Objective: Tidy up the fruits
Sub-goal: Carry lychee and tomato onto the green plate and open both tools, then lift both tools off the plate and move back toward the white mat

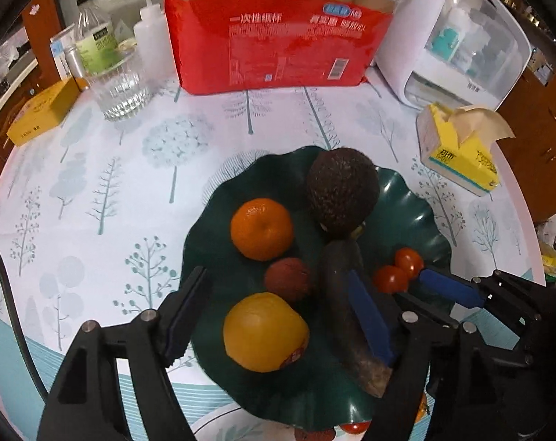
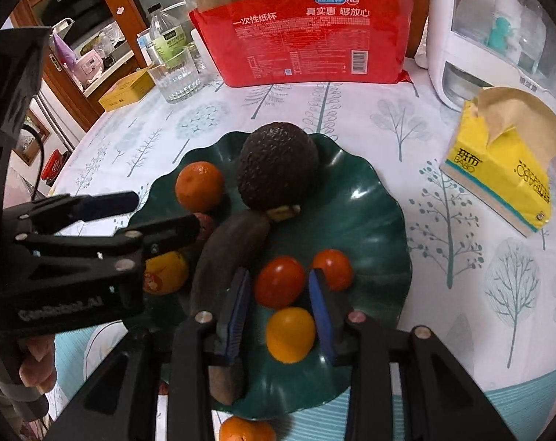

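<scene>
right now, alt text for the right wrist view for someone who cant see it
The right tongs hang open over a dark green plate, blue pads either side of a small yellow fruit, with two tomatoes just beyond. An avocado, an orange and a dark banana also lie on the plate; the left tongs reach in from the left.

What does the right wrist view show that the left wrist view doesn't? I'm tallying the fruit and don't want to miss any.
Only the right wrist view shows the small yellow tomato between the right gripper's open fingers, and a mandarin off the plate at the bottom edge. Only the left wrist view shows the whole yellow fruit between the left gripper's fingers; it is partly hidden in the other. Both show the green plate, avocado, orange, dark banana and two red tomatoes.
</scene>
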`<state>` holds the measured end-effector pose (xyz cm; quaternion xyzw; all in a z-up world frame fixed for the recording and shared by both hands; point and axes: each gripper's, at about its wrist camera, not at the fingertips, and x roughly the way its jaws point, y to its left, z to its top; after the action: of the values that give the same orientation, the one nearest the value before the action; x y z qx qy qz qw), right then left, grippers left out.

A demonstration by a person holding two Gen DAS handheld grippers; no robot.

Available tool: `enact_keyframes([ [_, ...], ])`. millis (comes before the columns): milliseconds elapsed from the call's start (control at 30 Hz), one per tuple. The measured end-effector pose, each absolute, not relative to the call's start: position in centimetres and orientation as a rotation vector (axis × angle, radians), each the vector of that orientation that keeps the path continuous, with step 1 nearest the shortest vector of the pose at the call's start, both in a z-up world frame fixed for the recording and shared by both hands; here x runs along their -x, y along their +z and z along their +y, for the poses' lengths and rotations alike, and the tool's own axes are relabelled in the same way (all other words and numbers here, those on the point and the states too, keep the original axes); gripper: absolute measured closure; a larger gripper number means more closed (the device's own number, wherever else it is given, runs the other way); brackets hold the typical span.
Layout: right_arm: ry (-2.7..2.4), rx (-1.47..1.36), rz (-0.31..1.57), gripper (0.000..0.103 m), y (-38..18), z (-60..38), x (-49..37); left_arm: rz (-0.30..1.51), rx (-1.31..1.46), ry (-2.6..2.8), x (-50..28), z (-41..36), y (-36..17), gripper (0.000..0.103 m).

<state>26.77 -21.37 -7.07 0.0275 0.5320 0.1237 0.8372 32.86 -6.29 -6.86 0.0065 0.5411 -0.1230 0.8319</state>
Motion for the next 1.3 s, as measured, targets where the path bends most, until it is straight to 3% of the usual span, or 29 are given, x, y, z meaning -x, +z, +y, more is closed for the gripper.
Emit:
enact_keyframes([
  [500,0.239,-0.046,1.062,0.068,-3.7,-21.3,-23.1,1.079,0.021,-0.256,-28.5,-4.3,-1.9,0.027],
  [1033,0.22,-0.048,0.908,0.068,4.5,-21.2,-16.7,0.875,0.032,-0.282,-20.9,-2.6,6.5,0.027],
  [1167,0.213,-0.053,0.857,0.068,5.7,-21.4,-14.4,0.785,0.024,-0.242,-17.9,-1.8,7.1,0.018],
  [1300,0.198,-0.082,0.817,0.066,5.6,-21.9,-11.7,0.733,0.02,-0.204,-15.6,-1.0,6.3,0.017],
])
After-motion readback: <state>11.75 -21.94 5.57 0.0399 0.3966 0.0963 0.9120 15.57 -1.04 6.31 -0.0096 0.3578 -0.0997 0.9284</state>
